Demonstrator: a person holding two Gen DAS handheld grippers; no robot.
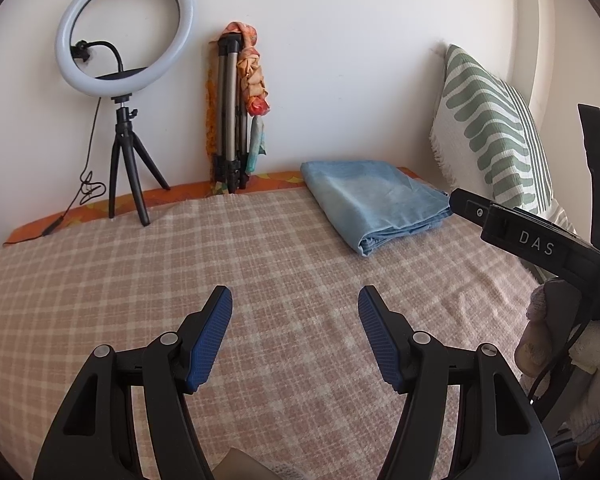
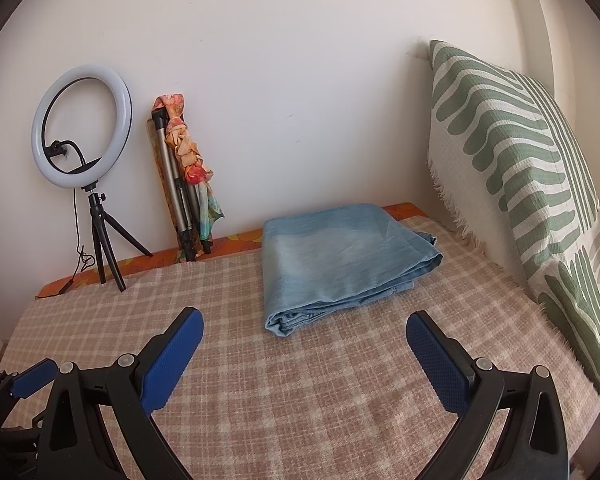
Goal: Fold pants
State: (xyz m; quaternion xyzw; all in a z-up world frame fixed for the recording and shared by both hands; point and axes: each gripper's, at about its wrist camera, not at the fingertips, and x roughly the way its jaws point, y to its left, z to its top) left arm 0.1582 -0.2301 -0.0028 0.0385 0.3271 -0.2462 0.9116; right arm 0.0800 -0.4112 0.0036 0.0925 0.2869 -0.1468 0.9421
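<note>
Light blue denim pants (image 2: 340, 264) lie folded into a neat stack on the pink checked blanket (image 2: 300, 392), toward the far right of the bed; the left wrist view shows the pants (image 1: 376, 208) further off. My right gripper (image 2: 304, 324) hovers just short of the stack's near edge, its blue pads wide apart and empty. Further left, over bare blanket (image 1: 180, 264), my left gripper (image 1: 296, 300) is open with nothing in it. The right gripper's black body and a gloved hand (image 1: 540, 344) show at the right edge of the left wrist view.
A ring light on a small black tripod (image 2: 84, 128) stands at the bed's far left. A folded tripod with a patterned cloth (image 2: 188, 176) leans on the white wall. A green-and-white cushion (image 2: 520, 168) rises along the right side.
</note>
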